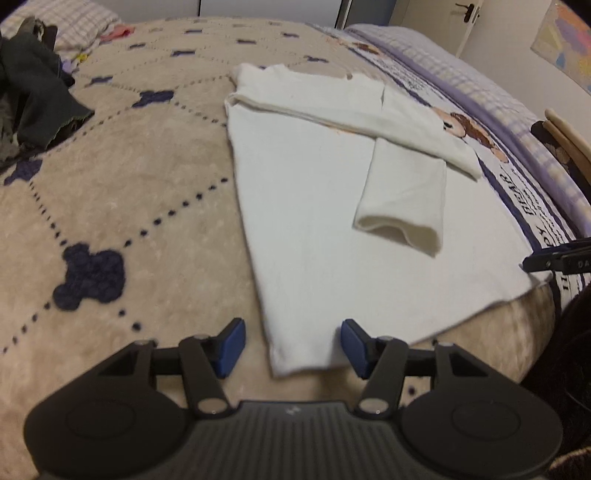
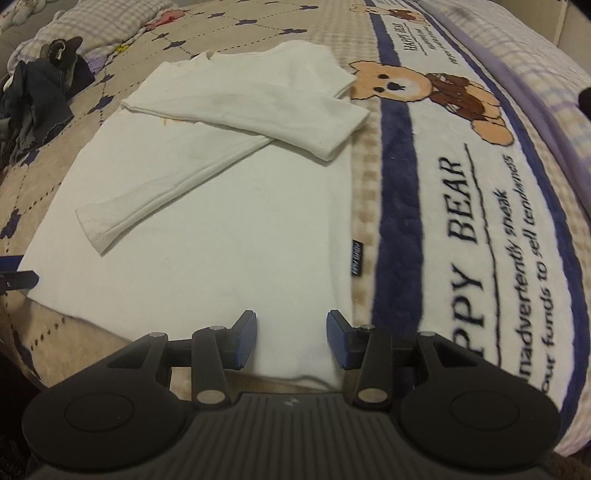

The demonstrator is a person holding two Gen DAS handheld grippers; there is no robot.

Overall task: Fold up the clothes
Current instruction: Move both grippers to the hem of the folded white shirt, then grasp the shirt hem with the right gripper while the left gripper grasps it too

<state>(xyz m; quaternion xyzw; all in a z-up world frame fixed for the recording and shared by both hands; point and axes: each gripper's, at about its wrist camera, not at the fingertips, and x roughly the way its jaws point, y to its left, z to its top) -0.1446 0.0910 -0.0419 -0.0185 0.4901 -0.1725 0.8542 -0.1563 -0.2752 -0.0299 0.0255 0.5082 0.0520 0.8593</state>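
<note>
A white long-sleeved shirt (image 1: pixel 314 221) (image 2: pixel 221 229) lies flat on the bed, hem towards me. Both sleeves are folded across its body; one cuff (image 1: pixel 402 229) points at the hem and the other sleeve (image 2: pixel 288 122) crosses over it. My left gripper (image 1: pixel 292 332) hovers open at the hem's left corner, and that corner lies between the blue pads (image 1: pixel 232 347). My right gripper (image 2: pixel 291 321) is open over the hem's right corner, with white cloth between its pads (image 2: pixel 340 343). Each gripper's tip shows at the edge of the other view (image 1: pixel 554 260) (image 2: pixel 18 278).
A heap of dark clothes (image 1: pixel 33 99) (image 2: pixel 37 99) sits at the far left of the beige quilt (image 1: pixel 129 192). A bear-print blanket (image 2: pixel 461 177) runs along the shirt's right side. A checked pillow (image 1: pixel 74 22) lies at the head. Wooden sticks (image 1: pixel 565 136) stand beyond the bed's right edge.
</note>
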